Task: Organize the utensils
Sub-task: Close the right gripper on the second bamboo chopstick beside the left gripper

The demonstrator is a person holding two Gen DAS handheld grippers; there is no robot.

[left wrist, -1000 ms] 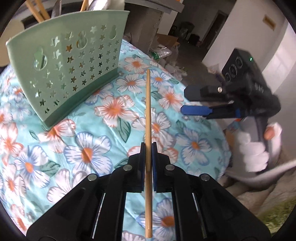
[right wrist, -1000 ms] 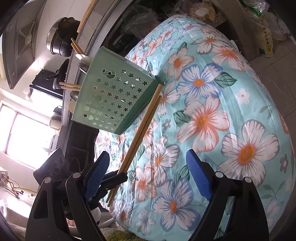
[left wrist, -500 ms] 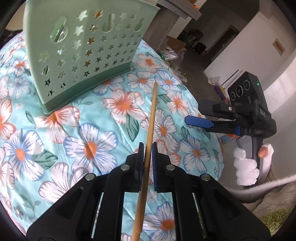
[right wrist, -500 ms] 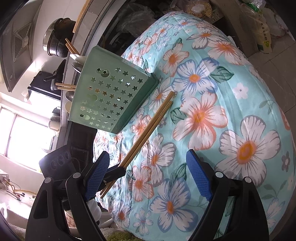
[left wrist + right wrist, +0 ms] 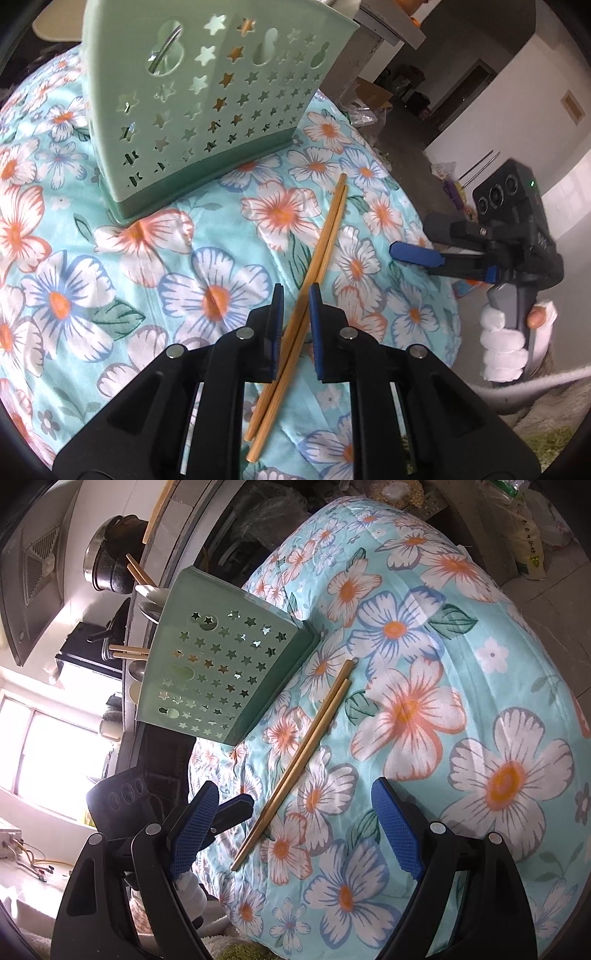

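My left gripper, its fingers just parted, straddles the light, stiff, slippery chopsticks lying on the floral cloth near the green holder; I judge mid-length the surest hold.

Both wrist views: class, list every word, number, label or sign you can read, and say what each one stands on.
No text can be read in either view.
Pale sack on the floor: dark printed characters, too blurred to read.
Black housing with three round lenses: small white marking on its side, too small to read.
Green utensil holder: star cut-outs only, no lettering.
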